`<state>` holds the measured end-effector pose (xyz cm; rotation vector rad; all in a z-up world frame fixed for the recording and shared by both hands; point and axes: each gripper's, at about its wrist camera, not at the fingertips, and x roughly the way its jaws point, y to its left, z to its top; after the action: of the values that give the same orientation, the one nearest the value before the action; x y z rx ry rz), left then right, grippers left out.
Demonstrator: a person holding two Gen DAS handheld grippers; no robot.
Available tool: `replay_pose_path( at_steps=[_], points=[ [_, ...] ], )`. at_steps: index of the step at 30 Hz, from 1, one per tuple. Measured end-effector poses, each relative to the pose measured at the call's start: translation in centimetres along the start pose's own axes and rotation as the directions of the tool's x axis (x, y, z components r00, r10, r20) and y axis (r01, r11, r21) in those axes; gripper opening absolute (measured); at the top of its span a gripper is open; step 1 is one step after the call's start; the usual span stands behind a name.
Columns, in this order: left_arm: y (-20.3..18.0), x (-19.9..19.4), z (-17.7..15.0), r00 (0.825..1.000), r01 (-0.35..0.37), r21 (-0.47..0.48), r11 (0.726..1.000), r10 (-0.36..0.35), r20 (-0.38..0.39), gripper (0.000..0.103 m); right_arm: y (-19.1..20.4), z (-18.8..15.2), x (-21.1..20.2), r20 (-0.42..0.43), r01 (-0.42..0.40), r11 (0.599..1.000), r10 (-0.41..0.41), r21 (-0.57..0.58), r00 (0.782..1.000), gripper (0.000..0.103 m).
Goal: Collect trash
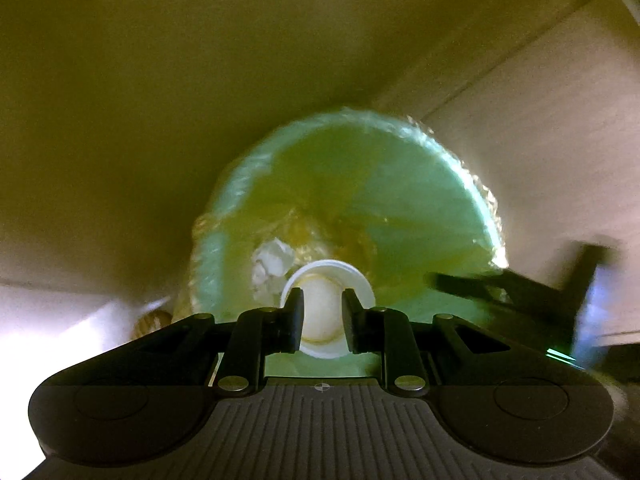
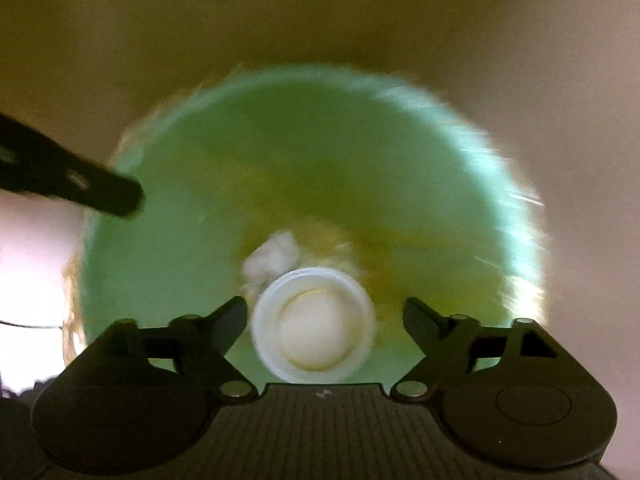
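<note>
Trash already collected: a white paper cup (image 2: 314,326) lies mouth-up at the bottom of the green lined bin (image 2: 516,184), a crumpled tissue (image 2: 272,258) touching it at 11 o'clock. Right gripper (image 2: 325,320) hangs above the cup, jaws spread wide and empty, probably after a drop. Left gripper (image 1: 322,312) also points into the bin, jaws part-open, gripping nothing visible.

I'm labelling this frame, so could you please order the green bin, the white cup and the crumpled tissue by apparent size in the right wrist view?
1. Green bin
2. White cup
3. Crumpled tissue, partly hidden behind the cup
</note>
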<state>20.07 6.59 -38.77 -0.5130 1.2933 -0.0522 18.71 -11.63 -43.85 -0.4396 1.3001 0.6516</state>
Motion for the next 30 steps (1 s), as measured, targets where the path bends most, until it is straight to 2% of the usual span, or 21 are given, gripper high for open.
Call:
replay_pose_path(
  at_steps=[2,5,8,9,12,15,18,19,21,22,23,24,26,30],
  points=[
    [1.0,-0.5,-0.2,0.999,0.034,-0.014,0.999,-0.034,0.006,0.023,1.7,1.5,4.2,-0.059,-0.039,0.996,0.035,-0.084,0.998,0.086],
    [2.1,-1.4,-0.5,0.998,0.048,-0.010,0.999,-0.048,0.029,0.023,3.7,3.0,10.1,-0.114,-0.095,0.974,0.073,-0.204,0.991,0.083],
    [3.0,-1.8,-0.9,0.997,0.064,-0.012,0.998,-0.063,0.040,0.023,5.0,4.0,15.1,-0.141,-0.167,0.950,0.133,-0.264,0.981,0.080],
    [3.3,-1.8,-1.2,0.997,0.070,-0.019,0.997,-0.069,0.041,0.023,5.3,4.1,17.1,-0.160,-0.170,0.945,0.129,-0.279,0.979,0.078],
    [4.4,-1.8,-1.6,0.994,0.106,-0.056,0.993,-0.104,0.034,0.023,5.3,3.9,21.8,-0.229,-0.141,0.950,0.077,-0.279,0.970,0.064],
    [4.8,-1.5,-2.3,0.995,0.096,-0.040,0.995,-0.095,0.030,0.023,5.1,3.7,24.0,-0.262,-0.201,0.952,0.139,-0.231,0.955,0.062],
    [5.0,-1.1,-2.9,0.996,0.082,-0.057,0.995,-0.081,0.030,0.023,5.6,3.4,25.2,-0.271,-0.200,0.949,0.131,-0.244,0.954,0.059],
    [5.0,-1.0,-3.0,0.997,0.078,-0.062,0.995,-0.077,0.025,0.023,5.6,3.4,25.4,-0.288,-0.217,0.950,0.148,-0.224,0.946,0.051],
    [4.6,-1.4,-3.2,0.996,0.086,-0.069,0.994,-0.085,0.021,0.023,5.5,3.7,24.1,-0.282,-0.191,0.960,0.130,-0.203,0.951,0.048],
    [4.4,-1.6,-3.3,0.995,0.097,-0.070,0.993,-0.096,0.024,0.023,5.5,4.2,22.8,-0.270,-0.197,0.964,0.143,-0.181,0.952,0.018],
    [4.1,-1.9,-3.4,0.994,0.106,-0.071,0.992,-0.104,0.027,0.023,4.9,4.6,21.3,-0.280,-0.228,0.964,0.183,-0.136,0.942,0.002],
    [3.7,-2.2,-3.5,0.993,0.116,-0.072,0.991,-0.114,0.030,0.023,4.2,4.9,19.4,-0.275,-0.241,0.967,0.210,-0.084,0.938,0.000],
    [3.0,-2.9,-3.5,0.991,0.134,-0.076,0.988,-0.131,0.035,0.023,2.9,5.3,15.4,-0.240,-0.238,0.971,0.225,-0.023,0.944,0.000],
    [1.9,-3.8,-3.6,0.987,0.160,-0.094,0.983,-0.156,0.047,0.023,0.2,5.6,7.7,-0.169,-0.265,0.960,0.277,0.089,0.946,0.000]
  ],
)
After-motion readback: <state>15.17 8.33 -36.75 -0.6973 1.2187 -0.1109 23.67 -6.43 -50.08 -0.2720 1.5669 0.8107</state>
